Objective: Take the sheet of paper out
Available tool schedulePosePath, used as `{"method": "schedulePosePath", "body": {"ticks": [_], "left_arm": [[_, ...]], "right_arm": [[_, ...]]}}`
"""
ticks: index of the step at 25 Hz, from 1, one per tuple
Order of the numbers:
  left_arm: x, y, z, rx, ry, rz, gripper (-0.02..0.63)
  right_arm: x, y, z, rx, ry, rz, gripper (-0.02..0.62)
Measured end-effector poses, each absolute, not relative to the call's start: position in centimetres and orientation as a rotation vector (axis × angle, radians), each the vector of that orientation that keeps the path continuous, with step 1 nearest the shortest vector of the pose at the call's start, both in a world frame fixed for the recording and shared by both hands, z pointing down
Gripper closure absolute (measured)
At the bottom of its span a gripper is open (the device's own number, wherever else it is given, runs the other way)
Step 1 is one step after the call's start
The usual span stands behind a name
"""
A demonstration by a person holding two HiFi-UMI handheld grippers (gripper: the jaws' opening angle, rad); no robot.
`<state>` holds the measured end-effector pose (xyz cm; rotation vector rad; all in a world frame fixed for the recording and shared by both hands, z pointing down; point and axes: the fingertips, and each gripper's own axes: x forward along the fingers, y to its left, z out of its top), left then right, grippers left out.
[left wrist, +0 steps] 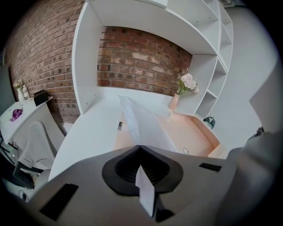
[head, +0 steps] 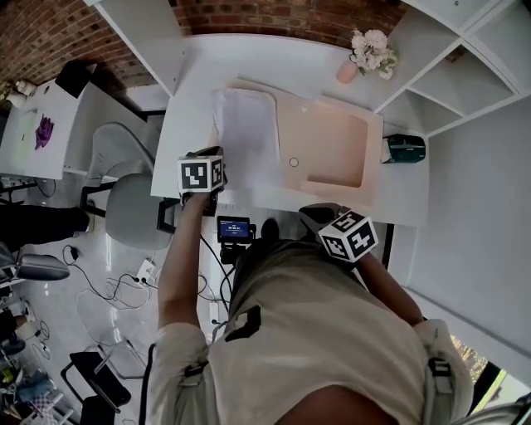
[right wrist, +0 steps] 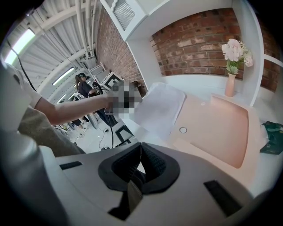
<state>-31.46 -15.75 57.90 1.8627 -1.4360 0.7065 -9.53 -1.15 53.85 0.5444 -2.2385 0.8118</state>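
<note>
Left claw (left wrist: pixel 140 147) is pinching the sheet of paper (left wrist: pixel 142 121) tight; right claw (right wrist: pixel 140 145) is idling closed, empty. Sheet is probably needing drawing clear of the pink folder (head: pixel 332 149).

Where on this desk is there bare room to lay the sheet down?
Bare desk lies left of the folder, up to the left edge, and in a strip behind it, before the brick wall. The right end is crowded: vase at the back, a dark green thing beside the folder. The left gripper, shut on the sheet, takes the front.
</note>
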Motion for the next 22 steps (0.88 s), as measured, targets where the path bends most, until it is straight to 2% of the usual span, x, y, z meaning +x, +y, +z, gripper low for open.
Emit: {"method": "schedulePosePath", "body": {"ticks": [22], "left_arm": [[-32.3,-15.1,55.4,1.872,-1.492,0.759,0.590]], "right_arm": [[-6.1,-3.4,53.4,0.583,-2.262,0.819,0.569]]}}
